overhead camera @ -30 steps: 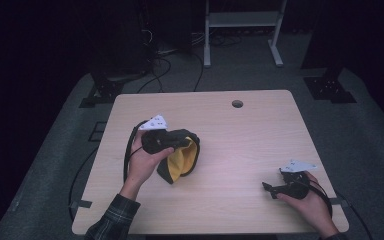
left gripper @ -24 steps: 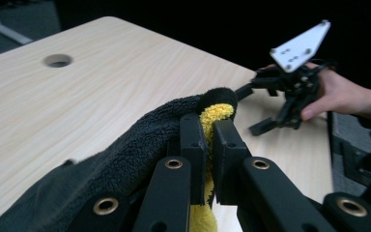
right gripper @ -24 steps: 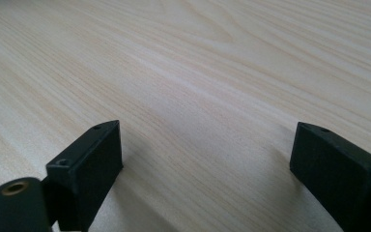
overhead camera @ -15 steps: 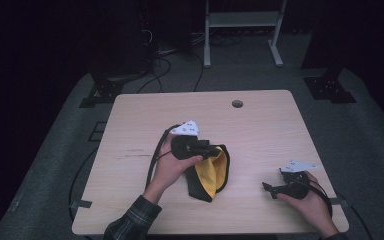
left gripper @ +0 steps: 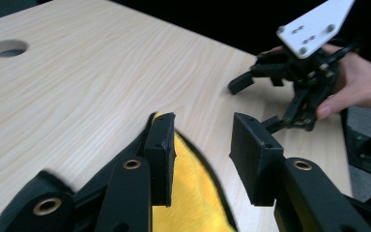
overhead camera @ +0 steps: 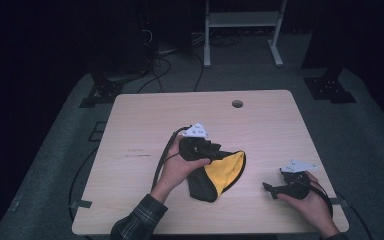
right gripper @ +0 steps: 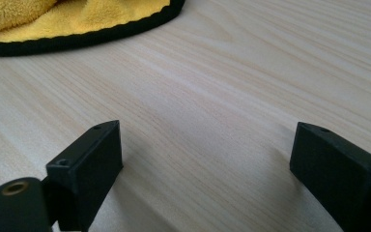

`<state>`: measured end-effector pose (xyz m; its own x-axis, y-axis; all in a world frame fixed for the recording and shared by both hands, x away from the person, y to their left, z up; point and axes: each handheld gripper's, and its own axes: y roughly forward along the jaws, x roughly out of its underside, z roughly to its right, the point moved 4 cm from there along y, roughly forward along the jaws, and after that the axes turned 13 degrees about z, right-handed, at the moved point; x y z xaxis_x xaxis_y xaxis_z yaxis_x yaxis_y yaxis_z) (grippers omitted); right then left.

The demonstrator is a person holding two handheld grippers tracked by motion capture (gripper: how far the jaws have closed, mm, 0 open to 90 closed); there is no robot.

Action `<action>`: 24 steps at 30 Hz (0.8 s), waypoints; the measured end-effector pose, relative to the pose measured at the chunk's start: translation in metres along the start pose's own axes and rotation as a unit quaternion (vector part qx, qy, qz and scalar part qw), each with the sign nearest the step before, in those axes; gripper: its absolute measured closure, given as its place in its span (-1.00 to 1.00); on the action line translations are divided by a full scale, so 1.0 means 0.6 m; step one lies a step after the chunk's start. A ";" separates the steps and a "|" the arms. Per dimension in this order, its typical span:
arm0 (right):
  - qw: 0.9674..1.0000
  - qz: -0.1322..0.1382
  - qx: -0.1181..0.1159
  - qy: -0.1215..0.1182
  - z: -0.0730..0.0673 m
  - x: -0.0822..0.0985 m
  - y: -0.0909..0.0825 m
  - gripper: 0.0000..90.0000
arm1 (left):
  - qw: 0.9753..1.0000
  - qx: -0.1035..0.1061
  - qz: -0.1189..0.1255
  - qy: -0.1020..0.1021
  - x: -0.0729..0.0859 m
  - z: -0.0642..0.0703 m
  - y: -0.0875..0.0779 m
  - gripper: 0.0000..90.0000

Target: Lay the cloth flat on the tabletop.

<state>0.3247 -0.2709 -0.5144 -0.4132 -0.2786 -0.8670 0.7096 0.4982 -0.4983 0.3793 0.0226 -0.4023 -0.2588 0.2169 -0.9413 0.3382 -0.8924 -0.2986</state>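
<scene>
A yellow cloth with a black edge and black back (overhead camera: 223, 171) lies bunched on the wooden table (overhead camera: 180, 110) near its middle front. My left gripper (overhead camera: 219, 151) hovers over the cloth's upper edge. Its jaws have just been opening. In the left gripper view they stand apart (left gripper: 200, 140), with the cloth (left gripper: 188, 193) below the gap and neither pad pressing on it. My right gripper (overhead camera: 271, 185) rests low at the front right, jaws wide open (right gripper: 207, 150) over bare wood, pointing toward the cloth (right gripper: 77, 19). It also shows in the left gripper view (left gripper: 253, 104).
A round cable hole (overhead camera: 237, 104) sits near the table's far edge. Cables trail off the left side. A white frame (overhead camera: 240, 20) and dark stands are on the floor beyond the table.
My left hand carried the cloth rightward toward the table's middle and lowered it. Its jaws have parted from the cloth. The right hand has stayed put.
</scene>
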 end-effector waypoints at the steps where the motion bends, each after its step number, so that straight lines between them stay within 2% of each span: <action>1: 1.000 -0.001 0.000 0.001 0.000 0.000 0.000 -0.77 | 1.000 0.000 0.000 0.000 0.000 0.000 0.000 0.35; 2: 1.000 -0.001 0.000 0.001 0.000 0.000 0.000 -0.77 | 1.000 -0.011 -0.004 0.000 0.005 -0.006 -0.008 0.34; 5: 1.000 -0.001 0.000 0.001 0.000 0.000 0.000 -0.77 | 1.000 -0.020 -0.008 -0.001 0.012 -0.011 -0.015 0.33; 8: 1.000 0.000 0.000 0.000 0.000 0.000 0.000 -0.77 | 0.999 -0.040 -0.020 0.003 0.027 -0.023 -0.027 0.31; 11: 1.000 -0.001 0.000 0.001 0.000 0.000 0.000 -0.77 | 0.999 -0.047 -0.026 0.001 0.036 -0.027 -0.030 0.29; 13: 1.000 -0.001 0.000 0.001 0.000 0.000 0.000 -0.77 | 0.998 -0.056 -0.040 0.000 0.052 -0.035 -0.035 0.29; 18: 1.000 -0.001 0.000 0.001 0.000 0.000 0.000 -0.77 | 0.996 -0.072 -0.053 -0.007 0.076 -0.046 -0.035 0.26; 20: 1.000 -0.001 0.000 0.001 0.000 0.000 0.000 -0.77 | 0.995 -0.076 -0.065 -0.013 0.093 -0.053 -0.029 0.25; 22: 1.000 -0.001 0.000 0.001 0.000 0.000 0.000 -0.77 | 0.994 -0.077 -0.079 -0.006 0.102 -0.057 -0.024 0.23; 24: 1.000 -0.001 -0.001 0.001 0.000 0.000 0.000 -0.77 | 0.993 -0.081 -0.084 -0.009 0.111 -0.058 -0.016 0.22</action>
<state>0.3244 -0.2708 -0.5144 -0.4158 -0.2774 -0.8661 0.7081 0.4989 -0.4997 0.3903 0.0593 -0.4679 -0.3398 0.3497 -0.8731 0.4292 -0.7684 -0.4748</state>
